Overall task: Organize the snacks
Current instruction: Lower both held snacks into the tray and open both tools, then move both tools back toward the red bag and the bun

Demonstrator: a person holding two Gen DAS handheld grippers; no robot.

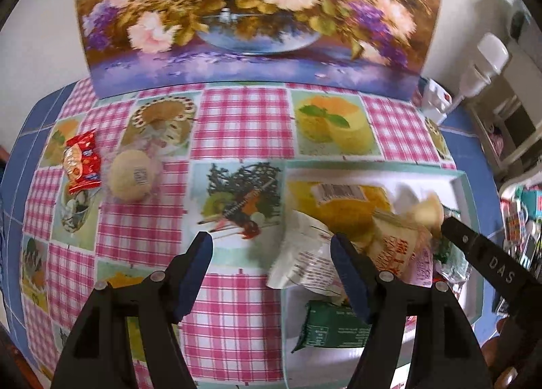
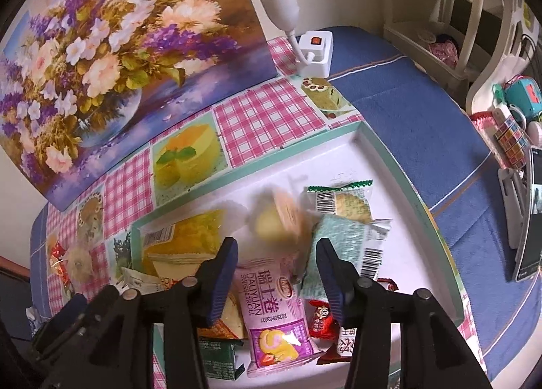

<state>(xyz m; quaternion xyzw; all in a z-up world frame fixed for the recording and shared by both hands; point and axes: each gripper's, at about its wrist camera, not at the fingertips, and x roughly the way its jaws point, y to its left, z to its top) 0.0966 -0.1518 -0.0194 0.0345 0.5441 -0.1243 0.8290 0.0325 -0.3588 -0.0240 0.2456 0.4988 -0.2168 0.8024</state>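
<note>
Here, tray (image 2: 406,165): heaped with snack packets, pink roll packet (image 2: 274,307) under right gripper (image 2: 276,274).
Left gripper (image 1: 271,267): open, empty.
Right gripper: open, empty.
Outside tray: red packet (image 1: 81,162), round cake (image 1: 130,174) on tablecloth (image 1: 244,121).
Behind: flower painting (image 1: 257,13).

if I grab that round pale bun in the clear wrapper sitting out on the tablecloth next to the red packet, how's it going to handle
The round bun looks puffy and bread-like, so it is probably light and would squash under a hard pinch. Its clear wrapper looks loose and glossy, so the pads may slip or catch only film. Lying flat beside the red packet, it seems unlikely to roll.
</note>
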